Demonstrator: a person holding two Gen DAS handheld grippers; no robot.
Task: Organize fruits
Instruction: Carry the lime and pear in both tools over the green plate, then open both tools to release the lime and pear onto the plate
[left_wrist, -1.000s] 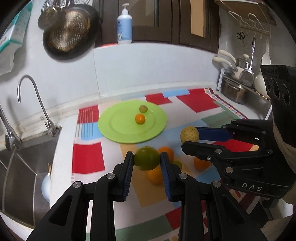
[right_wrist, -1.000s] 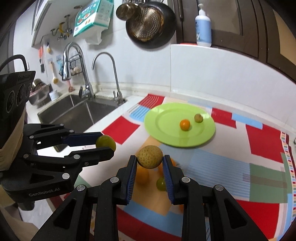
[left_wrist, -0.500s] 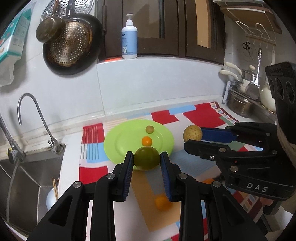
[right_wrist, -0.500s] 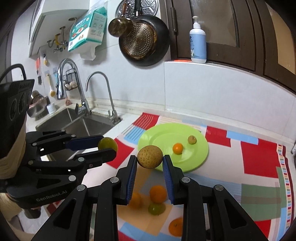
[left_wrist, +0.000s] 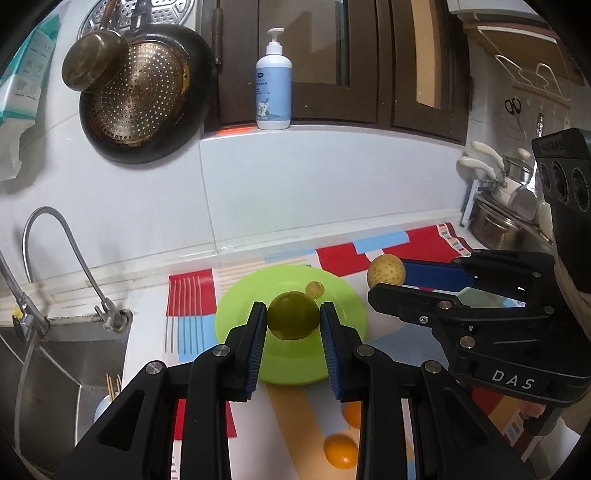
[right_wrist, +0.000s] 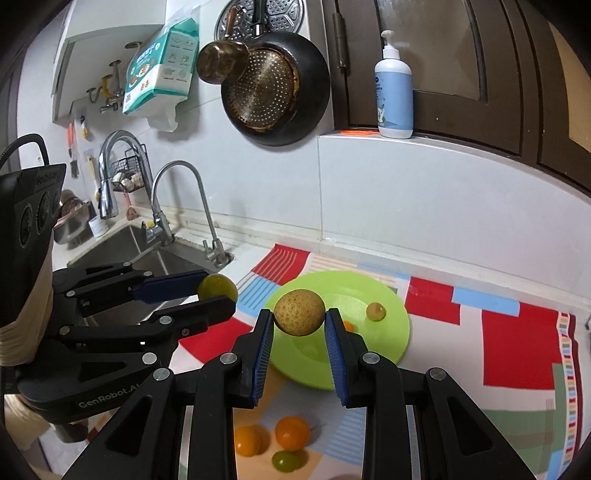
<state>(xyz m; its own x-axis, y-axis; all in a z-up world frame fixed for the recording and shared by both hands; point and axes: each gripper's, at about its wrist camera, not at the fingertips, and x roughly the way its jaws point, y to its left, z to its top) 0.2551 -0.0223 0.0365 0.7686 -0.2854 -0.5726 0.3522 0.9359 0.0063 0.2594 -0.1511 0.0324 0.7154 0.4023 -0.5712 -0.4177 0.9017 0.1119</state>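
Note:
My left gripper (left_wrist: 293, 320) is shut on a round green fruit (left_wrist: 293, 314), held in the air in front of the light green plate (left_wrist: 236, 314). My right gripper (right_wrist: 299, 318) is shut on a speckled tan fruit (right_wrist: 299, 312), also lifted over the near side of the plate (right_wrist: 391, 332). Each gripper shows in the other's view: the right one (left_wrist: 384, 280) with the tan fruit (left_wrist: 386, 270), the left one (right_wrist: 218, 295) with the green fruit (right_wrist: 218, 288). A small olive fruit (right_wrist: 375, 311) and a partly hidden small orange (right_wrist: 347, 325) lie on the plate.
Two oranges (right_wrist: 291, 432) (right_wrist: 247, 440) and a small green fruit (right_wrist: 285, 460) lie on the patterned mat (right_wrist: 517, 343) near me. A sink (right_wrist: 122, 243) with taps (right_wrist: 177, 206) is to the left. Pans (right_wrist: 275, 88) hang on the wall; a pump bottle (right_wrist: 393, 99) stands on the ledge.
Both grippers rose and moved forward from the loose fruit on the mat toward the plate, each keeping its fruit. The loose oranges now sit lower in both views.

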